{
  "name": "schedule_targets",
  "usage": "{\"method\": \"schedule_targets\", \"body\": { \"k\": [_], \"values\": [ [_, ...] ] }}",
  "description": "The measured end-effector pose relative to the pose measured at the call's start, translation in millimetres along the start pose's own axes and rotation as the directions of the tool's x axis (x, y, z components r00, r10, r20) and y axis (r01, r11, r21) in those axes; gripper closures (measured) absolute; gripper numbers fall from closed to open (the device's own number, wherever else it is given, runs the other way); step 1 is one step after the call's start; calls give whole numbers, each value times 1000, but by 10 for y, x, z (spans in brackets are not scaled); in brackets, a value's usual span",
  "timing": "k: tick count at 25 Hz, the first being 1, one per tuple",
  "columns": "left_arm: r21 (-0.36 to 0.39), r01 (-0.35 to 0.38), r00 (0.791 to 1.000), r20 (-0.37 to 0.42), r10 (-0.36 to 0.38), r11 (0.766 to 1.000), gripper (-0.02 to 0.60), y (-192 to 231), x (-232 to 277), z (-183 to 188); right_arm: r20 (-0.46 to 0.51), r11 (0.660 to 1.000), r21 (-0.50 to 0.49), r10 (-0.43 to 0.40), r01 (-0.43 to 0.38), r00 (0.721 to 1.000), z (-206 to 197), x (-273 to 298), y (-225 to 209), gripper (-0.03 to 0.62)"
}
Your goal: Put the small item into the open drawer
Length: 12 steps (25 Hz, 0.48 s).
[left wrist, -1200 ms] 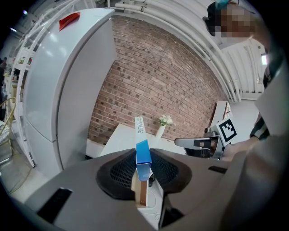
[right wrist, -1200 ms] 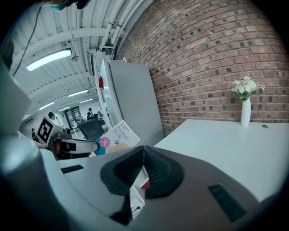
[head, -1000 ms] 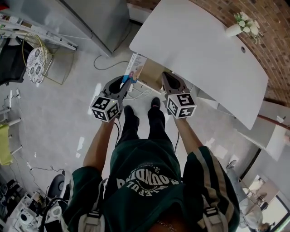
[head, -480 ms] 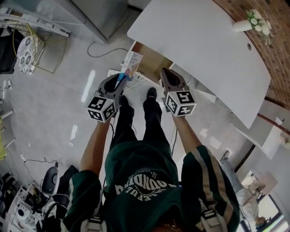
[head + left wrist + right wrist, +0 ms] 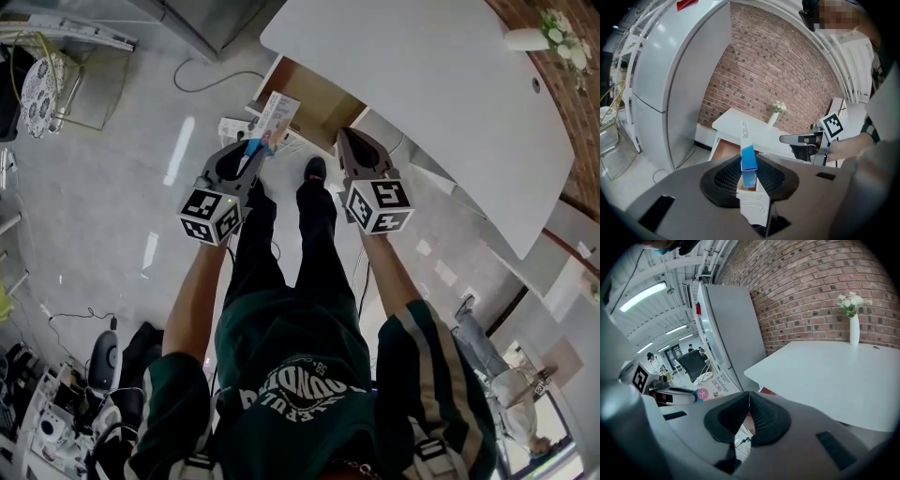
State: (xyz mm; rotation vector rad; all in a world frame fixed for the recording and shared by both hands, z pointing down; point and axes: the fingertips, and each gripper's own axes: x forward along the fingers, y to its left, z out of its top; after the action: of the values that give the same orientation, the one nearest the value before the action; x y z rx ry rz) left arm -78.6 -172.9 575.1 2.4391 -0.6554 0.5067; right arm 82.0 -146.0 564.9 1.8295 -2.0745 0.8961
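Your left gripper pinches the lower end of the small box between narrowly set fingers, so the box projects ahead of them. It sits near the open drawer under the white desk, not yet inside. Your right gripper is empty, fingers pressed together, seemingly just kept clear.

A white table bears a flower vase.

Looks like a lab-style workroom, brick wall at upper right, white table with flower vase, tall grey fridge left of centre, strip lights upper left, cables and gear cluttering the floor lower left
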Motion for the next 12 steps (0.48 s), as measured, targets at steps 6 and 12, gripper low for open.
{"method": "schedule_targets", "body": {
  "k": [6,12],
  "values": [
    [-6,20,998,-64,-21,1000,479,131,157,-302,-37,1000,9,0,0,999,-230,225,16,569],
    [-29,27,995,-99,-30,999,479,221,332,-548,-69,999,36,-9,11,998,-463,336,10,569]
  ]
}}
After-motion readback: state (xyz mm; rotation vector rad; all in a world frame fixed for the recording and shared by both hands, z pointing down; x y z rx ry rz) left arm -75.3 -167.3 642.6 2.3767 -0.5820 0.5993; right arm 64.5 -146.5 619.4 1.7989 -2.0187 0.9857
